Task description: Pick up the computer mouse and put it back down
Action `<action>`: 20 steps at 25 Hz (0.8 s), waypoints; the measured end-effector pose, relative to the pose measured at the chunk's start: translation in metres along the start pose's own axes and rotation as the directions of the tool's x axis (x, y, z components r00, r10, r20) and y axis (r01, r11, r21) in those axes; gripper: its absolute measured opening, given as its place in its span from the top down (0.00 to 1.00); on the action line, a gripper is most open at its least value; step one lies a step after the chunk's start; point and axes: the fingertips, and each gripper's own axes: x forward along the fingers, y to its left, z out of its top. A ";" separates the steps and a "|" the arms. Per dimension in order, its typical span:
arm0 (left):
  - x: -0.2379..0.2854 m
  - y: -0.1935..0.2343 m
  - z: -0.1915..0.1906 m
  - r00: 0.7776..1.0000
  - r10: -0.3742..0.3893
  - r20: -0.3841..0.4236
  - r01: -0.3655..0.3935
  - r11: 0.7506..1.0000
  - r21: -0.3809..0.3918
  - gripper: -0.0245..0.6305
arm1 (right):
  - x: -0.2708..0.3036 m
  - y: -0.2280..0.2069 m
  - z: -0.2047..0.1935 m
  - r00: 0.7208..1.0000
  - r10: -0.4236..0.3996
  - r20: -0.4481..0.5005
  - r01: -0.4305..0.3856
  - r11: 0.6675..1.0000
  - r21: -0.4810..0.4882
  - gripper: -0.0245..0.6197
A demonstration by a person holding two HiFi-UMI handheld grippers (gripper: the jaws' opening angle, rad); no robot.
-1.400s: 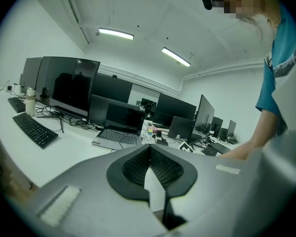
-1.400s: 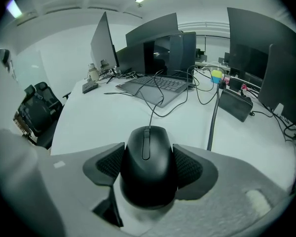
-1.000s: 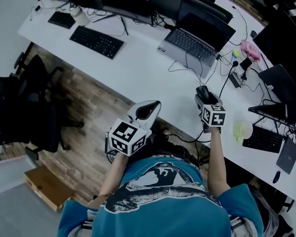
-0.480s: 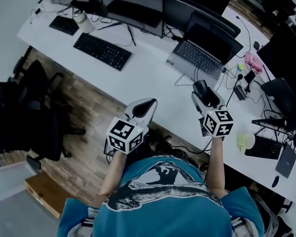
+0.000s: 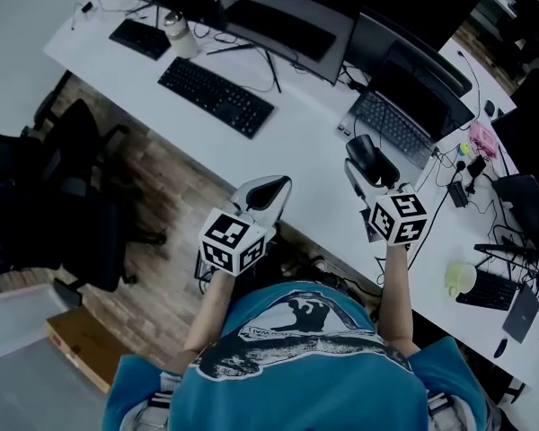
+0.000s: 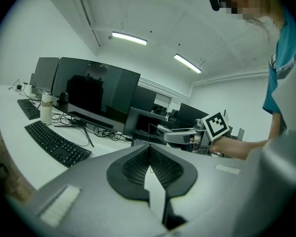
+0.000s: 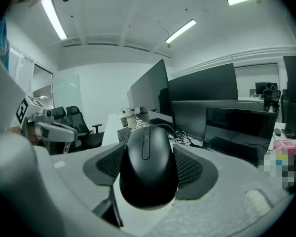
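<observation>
Head view: the white tabletop point(image 5: 301, 155) spans the frame. The left gripper point(image 5: 266, 193) hangs off its near edge, fingers pressed together and empty. The right gripper point(image 5: 368, 169) hovers over the tabletop near a laptop point(image 5: 393, 126), fingers clamped on the black computer mouse point(image 7: 149, 164).

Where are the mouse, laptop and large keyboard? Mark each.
mouse point(image 7: 148, 167), right gripper view, top shell.
laptop point(image 5: 391, 128), head view, keyboard deck.
large keyboard point(image 5: 216, 97), head view, middle keys.
</observation>
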 end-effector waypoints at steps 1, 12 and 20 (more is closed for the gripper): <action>-0.002 0.006 0.000 1.000 0.002 -0.002 -0.002 1.000 -0.002 0.94 | 0.011 0.006 0.001 1.000 0.010 -0.002 -0.010 1.000 0.003 0.49; -0.019 0.069 0.009 0.999 0.032 -0.018 -0.032 0.999 -0.008 0.94 | 0.133 0.043 -0.056 0.988 0.025 -0.150 -0.020 0.999 0.038 0.49; -0.031 0.101 0.009 0.998 0.053 -0.036 -0.054 0.999 -0.009 0.94 | 0.175 0.024 -0.135 0.941 -0.059 -0.334 0.095 0.991 0.093 0.49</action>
